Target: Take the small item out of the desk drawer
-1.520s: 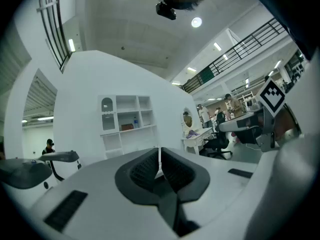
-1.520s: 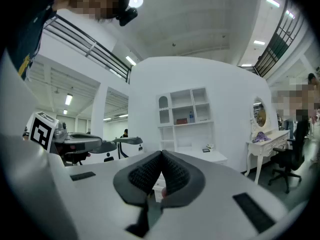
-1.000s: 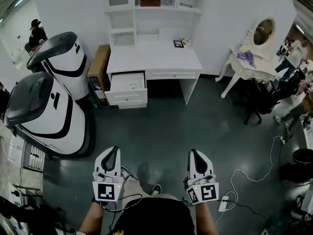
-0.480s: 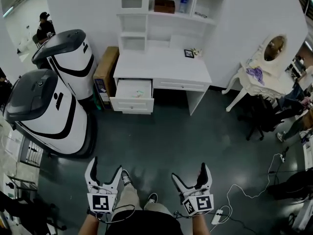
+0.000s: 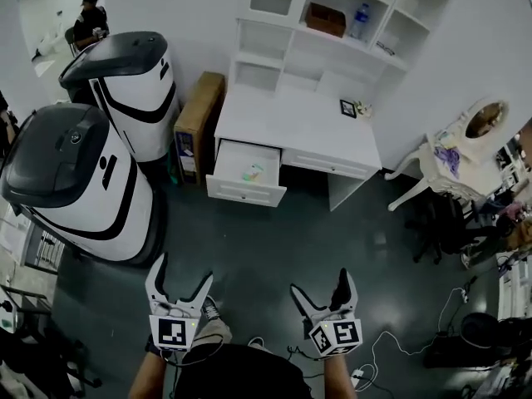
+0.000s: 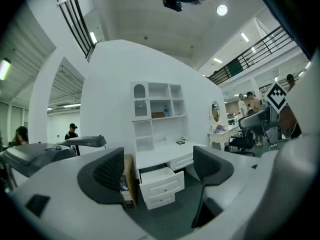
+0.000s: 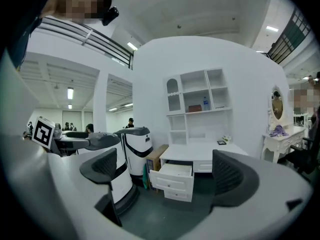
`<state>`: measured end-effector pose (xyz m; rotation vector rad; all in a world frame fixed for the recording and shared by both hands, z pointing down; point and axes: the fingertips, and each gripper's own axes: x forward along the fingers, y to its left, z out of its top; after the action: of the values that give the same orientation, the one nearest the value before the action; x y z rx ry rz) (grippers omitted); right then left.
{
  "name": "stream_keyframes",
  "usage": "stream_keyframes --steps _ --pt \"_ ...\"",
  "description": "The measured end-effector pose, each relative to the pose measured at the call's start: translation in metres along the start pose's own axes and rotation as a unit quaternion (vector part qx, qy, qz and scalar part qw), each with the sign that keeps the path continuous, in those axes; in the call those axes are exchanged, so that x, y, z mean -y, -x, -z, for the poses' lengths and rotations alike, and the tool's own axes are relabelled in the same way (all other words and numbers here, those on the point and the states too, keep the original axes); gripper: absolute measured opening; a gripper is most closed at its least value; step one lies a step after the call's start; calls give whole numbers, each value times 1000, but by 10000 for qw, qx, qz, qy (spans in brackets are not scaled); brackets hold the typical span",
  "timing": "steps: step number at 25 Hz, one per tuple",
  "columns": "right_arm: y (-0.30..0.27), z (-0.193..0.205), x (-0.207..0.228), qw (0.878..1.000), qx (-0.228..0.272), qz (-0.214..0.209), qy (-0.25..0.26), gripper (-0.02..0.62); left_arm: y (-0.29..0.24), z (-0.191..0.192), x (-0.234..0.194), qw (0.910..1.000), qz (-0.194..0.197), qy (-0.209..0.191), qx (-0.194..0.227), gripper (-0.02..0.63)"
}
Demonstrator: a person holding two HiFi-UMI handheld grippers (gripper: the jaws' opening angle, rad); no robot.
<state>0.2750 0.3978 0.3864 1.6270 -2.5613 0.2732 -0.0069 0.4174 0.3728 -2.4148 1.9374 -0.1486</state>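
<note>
A white desk point(image 5: 303, 127) with a shelf unit stands against the far wall across the dark floor. Its top left drawer point(image 5: 247, 175) is pulled open, and a small pale greenish item point(image 5: 252, 171) lies inside. Both grippers are held low near my body, far from the desk. The jaws of the left gripper point(image 5: 181, 274) are opening, with nothing between them. The right gripper point(image 5: 320, 288) is opening too and is also empty. In the left gripper view the drawer point(image 6: 161, 180) shows between the pads. In the right gripper view the drawer point(image 7: 176, 176) sits between the pads as well.
Two large white-and-black machines point(image 5: 71, 181) point(image 5: 125, 77) stand left of the desk, with a cardboard box point(image 5: 198, 121) between them and it. A white vanity table with a mirror point(image 5: 465, 152) and a dark chair point(image 5: 436, 223) are at the right. Cables point(image 5: 399, 339) trail on the floor.
Both grippers went from shut to wide open. The head view has swung, so the desk now sits further right and the grippers lower in the picture.
</note>
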Motion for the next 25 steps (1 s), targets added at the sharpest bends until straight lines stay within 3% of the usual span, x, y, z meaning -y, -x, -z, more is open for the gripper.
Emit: stream_keyframes --steps 5,8,10,11,14,16,18,21,25 --pt "-85 -41 -51 9995 157 -130 227 590 -36 -5 -61 9995 261 37 191 431" --pt "-125 -42 -71 9996 139 -112 198 584 -53 3 -81 9963 663 -532 -135 431" --pt "-152 -39 -80 9998 61 -119 117 581 -65 -1 -93 9917 831 -978 104 431" --pt "-165 -37 -83 9999 25 -140 86 581 -71 -1 -99 9914 834 -992 181 431" --pt "-200 -38 -88 9997 4 -251 6 580 -89 16 -122 9979 589 -241 -139 431" --pt "-221 -41 -89 9995 -3 -330 35 578 -107 23 -136 9984 475 -82 -298 431" --pt "-243 -40 -84 9992 -63 -381 82 575 -128 23 -146 9988 376 -38 -298 431" --pt "-289 -32 -63 9987 -175 -479 37 574 -167 25 -153 9984 336 -284 -351 430" --pt "-375 -20 -25 9969 -337 -710 32 571 -227 44 -171 9978 -45 -140 -653 430"
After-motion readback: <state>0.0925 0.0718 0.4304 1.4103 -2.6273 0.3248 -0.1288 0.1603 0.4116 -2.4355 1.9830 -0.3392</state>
